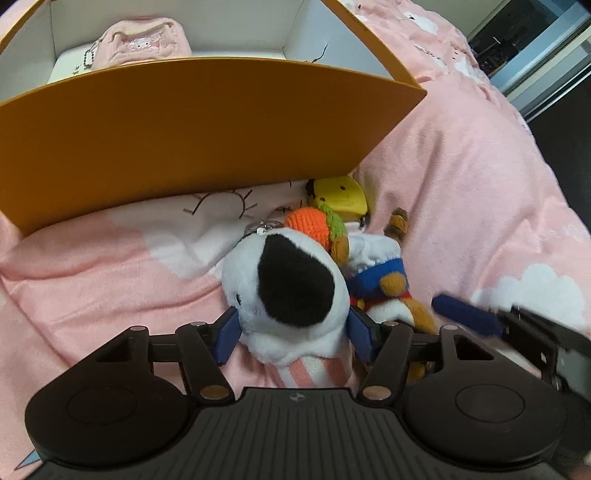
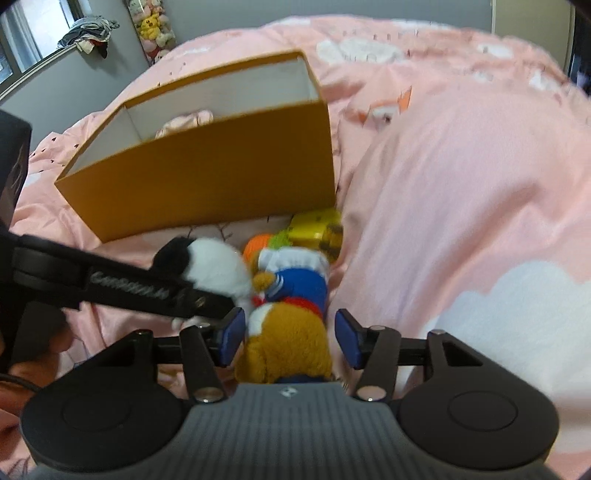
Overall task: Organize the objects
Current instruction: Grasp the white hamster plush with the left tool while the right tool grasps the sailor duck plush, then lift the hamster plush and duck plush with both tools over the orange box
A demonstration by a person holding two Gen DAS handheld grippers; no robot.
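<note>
A white plush with a black patch [image 1: 284,291] lies on the pink blanket [image 1: 110,280], and my left gripper [image 1: 294,334] stands wide open around it, a blue pad at each side. Just to its right lies a brown plush in a blue and white sailor outfit [image 2: 291,321]. My right gripper [image 2: 291,339] straddles that plush, open, with a gap showing at the right pad. An orange box [image 1: 184,129] with a white inside stands behind the toys and holds a pink plush pouch [image 1: 140,40]. A yellow toy [image 1: 341,194] and an orange crochet ball [image 1: 308,225] lie against the box.
The box's near wall rises close behind the toys. The blanket [image 2: 461,192] bulges up in a thick fold to the right. The two grippers are side by side, almost touching. A window ledge with clothes [image 2: 88,33] and a shelf of plush toys [image 2: 153,26] are far behind.
</note>
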